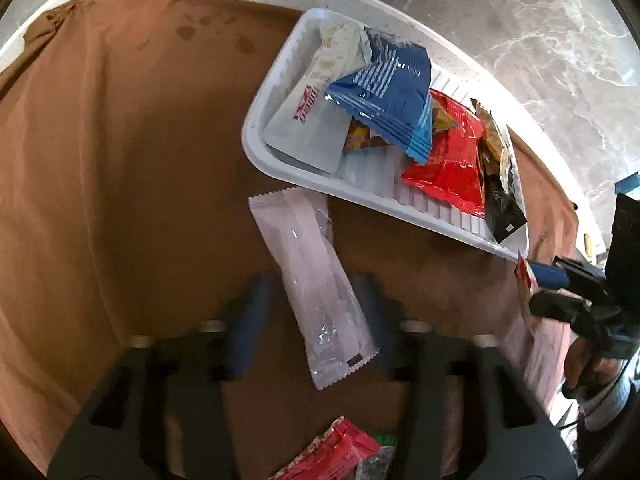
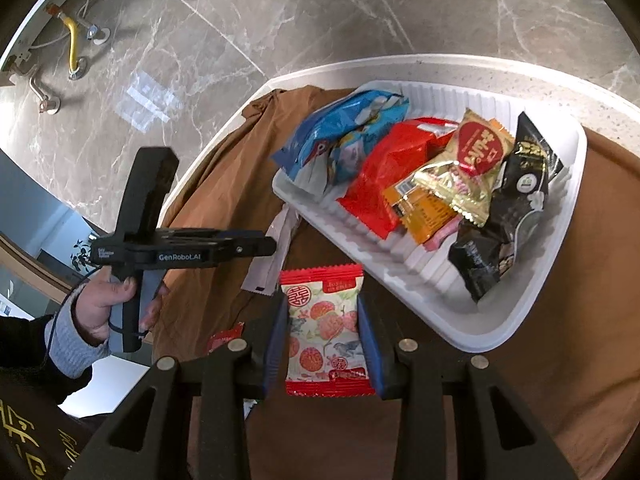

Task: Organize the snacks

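A white tray [image 1: 256,148] on the brown cloth holds several snack packs: blue, red, gold and black; it also shows in the right wrist view [image 2: 560,264]. A long pale pink packet [image 1: 312,280] lies on the cloth in front of the tray, between the fingers of my left gripper [image 1: 316,312], which is open above it. My right gripper [image 2: 322,340] is shut on a red-and-white lychee-print packet [image 2: 322,332], held just in front of the tray's near edge. The right gripper also shows at the right edge of the left wrist view [image 1: 536,288].
Red and green packets [image 1: 340,456] lie on the cloth under the left gripper. The brown cloth [image 1: 120,160] covers a round white table [image 2: 440,64] over a marble floor. A small red packet [image 2: 226,338] lies by the left hand.
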Demonstrator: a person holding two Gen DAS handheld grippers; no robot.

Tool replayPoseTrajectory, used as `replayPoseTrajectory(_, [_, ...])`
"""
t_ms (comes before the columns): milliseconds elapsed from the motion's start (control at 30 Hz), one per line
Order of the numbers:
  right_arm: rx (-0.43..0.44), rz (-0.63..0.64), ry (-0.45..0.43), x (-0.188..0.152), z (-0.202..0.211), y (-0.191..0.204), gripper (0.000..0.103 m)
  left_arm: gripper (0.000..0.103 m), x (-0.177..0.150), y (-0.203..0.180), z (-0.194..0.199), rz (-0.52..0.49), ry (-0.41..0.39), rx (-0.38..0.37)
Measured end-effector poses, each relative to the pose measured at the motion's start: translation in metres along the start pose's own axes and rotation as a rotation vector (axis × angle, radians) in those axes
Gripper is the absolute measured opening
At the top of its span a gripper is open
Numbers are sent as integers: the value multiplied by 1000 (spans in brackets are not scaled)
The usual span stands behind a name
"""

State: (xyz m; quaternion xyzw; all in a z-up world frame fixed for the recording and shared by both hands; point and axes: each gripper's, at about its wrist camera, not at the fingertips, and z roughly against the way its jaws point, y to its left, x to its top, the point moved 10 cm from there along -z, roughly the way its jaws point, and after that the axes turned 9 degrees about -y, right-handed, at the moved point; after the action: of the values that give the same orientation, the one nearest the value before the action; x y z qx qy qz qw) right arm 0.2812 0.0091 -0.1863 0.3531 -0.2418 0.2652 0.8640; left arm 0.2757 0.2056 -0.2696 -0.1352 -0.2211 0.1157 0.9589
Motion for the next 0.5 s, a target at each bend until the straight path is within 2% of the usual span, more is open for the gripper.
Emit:
replayPoseTrajectory(33, [1, 1, 2, -1, 0, 1, 38, 67, 0, -1, -2, 6, 4, -4])
replayPoseTrajectory(133, [2, -2, 6, -3, -2, 1, 38, 67, -2, -6, -7, -34, 10, 21])
replayPoseTrajectory(267, [0, -6, 9, -5, -4, 1, 38, 73, 0, -10, -11, -59, 22, 40])
replayPoseTrajectory(500, [-9, -7, 8, -5, -4, 0, 39, 75, -2, -17, -16, -111, 32, 60])
